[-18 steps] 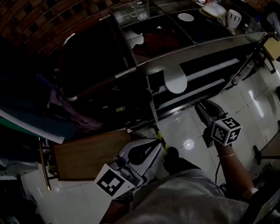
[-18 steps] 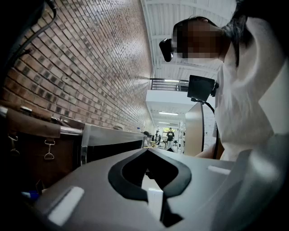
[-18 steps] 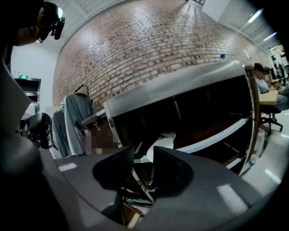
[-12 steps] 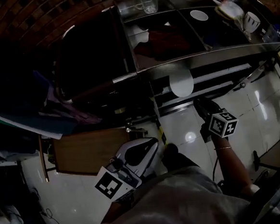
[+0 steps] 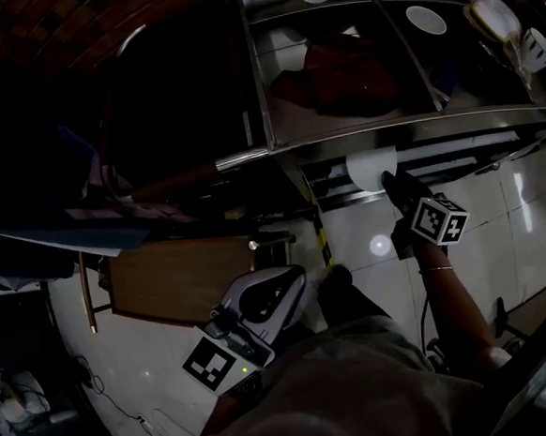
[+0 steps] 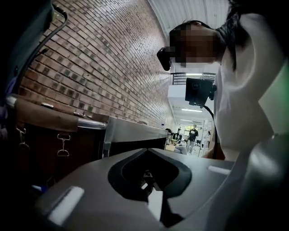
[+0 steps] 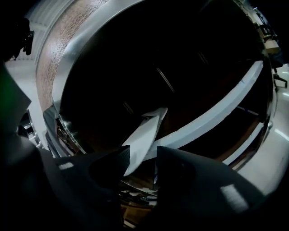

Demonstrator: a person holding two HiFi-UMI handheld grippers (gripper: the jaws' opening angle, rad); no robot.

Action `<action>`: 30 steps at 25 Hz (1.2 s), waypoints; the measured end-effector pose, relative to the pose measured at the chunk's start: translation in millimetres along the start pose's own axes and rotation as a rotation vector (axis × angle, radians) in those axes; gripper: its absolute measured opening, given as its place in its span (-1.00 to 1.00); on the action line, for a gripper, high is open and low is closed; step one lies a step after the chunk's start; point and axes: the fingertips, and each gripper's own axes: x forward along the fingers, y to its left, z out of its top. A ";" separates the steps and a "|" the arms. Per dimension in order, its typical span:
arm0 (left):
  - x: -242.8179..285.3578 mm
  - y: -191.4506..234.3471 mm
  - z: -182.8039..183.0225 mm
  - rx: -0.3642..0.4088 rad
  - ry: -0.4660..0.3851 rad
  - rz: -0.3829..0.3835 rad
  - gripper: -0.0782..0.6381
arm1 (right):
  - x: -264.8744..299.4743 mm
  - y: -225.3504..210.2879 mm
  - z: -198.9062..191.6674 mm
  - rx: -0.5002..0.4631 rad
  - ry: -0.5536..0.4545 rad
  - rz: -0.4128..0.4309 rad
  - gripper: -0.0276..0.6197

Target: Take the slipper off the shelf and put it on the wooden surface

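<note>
Reaching in, the right gripper has moved up to the low steel shelf, jaws apart astride the flat white slipper there, so a grab looks close; left gripper pinched together, empty

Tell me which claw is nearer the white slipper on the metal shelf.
Right. The right claw is at the white slipper, jaws apart with its edge between them. The left claw hangs well away, low beside the brown wooden surface.

slipper on shelf, wooden surface to its left
</note>
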 end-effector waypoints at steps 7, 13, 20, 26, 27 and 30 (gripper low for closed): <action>-2.7 2.9 -6.1 -0.013 0.020 0.020 -0.79 | -12.3 11.8 1.9 0.043 -0.026 0.016 -0.75; -16.2 -13.5 -0.9 0.007 0.021 -0.005 -0.79 | -52.8 49.4 11.2 0.012 -0.095 0.039 -0.82; -64.4 -46.7 11.9 0.042 -0.015 -0.101 -0.79 | -142.8 114.8 -16.3 0.033 -0.200 0.047 -0.82; -145.3 -82.9 11.3 0.090 -0.043 -0.225 -0.79 | -220.3 187.5 -86.6 0.044 -0.277 -0.005 -0.82; -162.5 -90.4 5.2 0.091 -0.034 -0.249 -0.79 | -231.6 200.6 -102.0 0.047 -0.288 -0.016 -0.82; -211.8 -105.3 -10.9 0.074 -0.019 -0.293 -0.79 | -263.9 241.1 -142.9 0.041 -0.315 -0.051 -0.82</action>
